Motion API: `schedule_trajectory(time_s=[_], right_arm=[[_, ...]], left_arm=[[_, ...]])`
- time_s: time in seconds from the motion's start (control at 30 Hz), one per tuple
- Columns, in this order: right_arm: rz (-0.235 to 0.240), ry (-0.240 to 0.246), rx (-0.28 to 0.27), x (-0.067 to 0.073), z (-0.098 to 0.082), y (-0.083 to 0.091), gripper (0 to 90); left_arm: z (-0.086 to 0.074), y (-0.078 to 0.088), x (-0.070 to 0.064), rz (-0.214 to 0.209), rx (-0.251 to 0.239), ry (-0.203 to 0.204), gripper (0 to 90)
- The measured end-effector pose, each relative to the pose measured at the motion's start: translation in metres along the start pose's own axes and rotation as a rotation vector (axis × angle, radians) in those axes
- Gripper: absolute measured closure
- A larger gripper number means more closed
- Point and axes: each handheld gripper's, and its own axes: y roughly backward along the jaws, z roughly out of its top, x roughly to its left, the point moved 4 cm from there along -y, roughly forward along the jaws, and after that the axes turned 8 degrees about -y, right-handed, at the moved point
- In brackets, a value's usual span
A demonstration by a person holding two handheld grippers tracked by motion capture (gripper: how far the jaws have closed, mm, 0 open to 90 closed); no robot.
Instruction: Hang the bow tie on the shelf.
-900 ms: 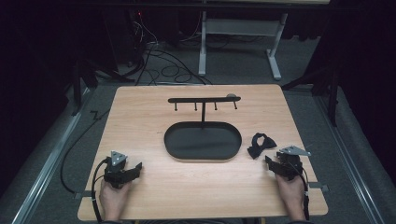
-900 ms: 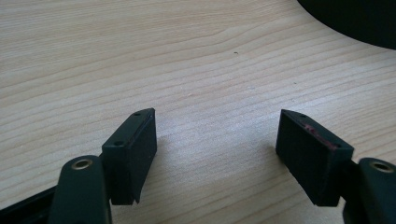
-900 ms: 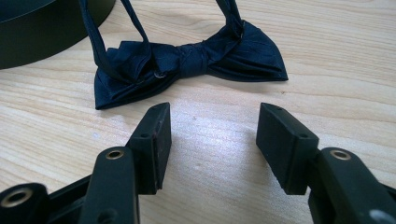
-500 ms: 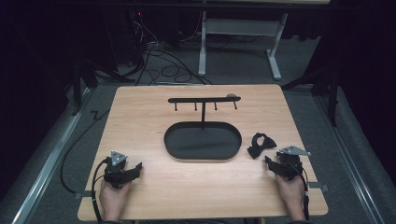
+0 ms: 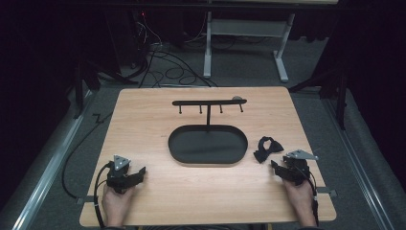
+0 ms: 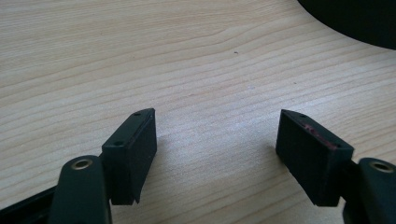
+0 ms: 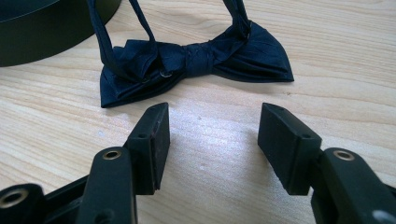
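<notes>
Your wooden tabletop (image 5: 143,120) sits in a dark room with cables on the floor (image 5: 167,72), and the bow tie (image 7: 196,60) lies beside the black oval tray (image 5: 208,145), just ahead of your right tongs (image 7: 212,140), which gape wide and empty like your left tongs (image 6: 217,149).

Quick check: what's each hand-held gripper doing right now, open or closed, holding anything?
Left hand-held gripper: open, holding nothing, bare table between its jaws.
Right hand-held gripper: open, holding nothing, the bow tie just ahead of its jaws.
</notes>
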Motion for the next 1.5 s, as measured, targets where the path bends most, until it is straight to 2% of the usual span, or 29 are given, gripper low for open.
schedule_trajectory(time_s=[0.4, 0.57, 0.7, 1.0, 1.27, 1.5], right_arm=[[0.008, 0.017, 0.002, 0.0, 0.0, 0.001, 47.1], [0.015, 0.008, 0.0, 0.0, -0.001, 0.002, 48.5], [0.039, -0.02, -0.028, -0.001, -0.003, 0.007, 48.0], [0.042, -0.036, -0.061, -0.004, -0.004, 0.018, 48.5], [0.045, -0.066, -0.078, -0.007, 0.007, 0.025, 52.4], [0.044, -0.068, -0.08, -0.006, 0.017, 0.025, 54.1]], left_arm=[[0.0, 0.0, 0.0, 0.0, 0.0, 0.0, 29.5], [0.0, 0.0, 0.0, 0.0, 0.0, 0.0, 29.5], [0.0, 0.0, 0.0, 0.0, 0.0, 0.0, 29.5], [0.0, 0.0, 0.0, 0.0, 0.0, 0.0, 29.5], [0.0, 0.0, 0.0, -0.001, 0.0, 0.0, 29.4], [0.0, 0.0, 0.0, -0.001, 0.0, 0.0, 29.3]])
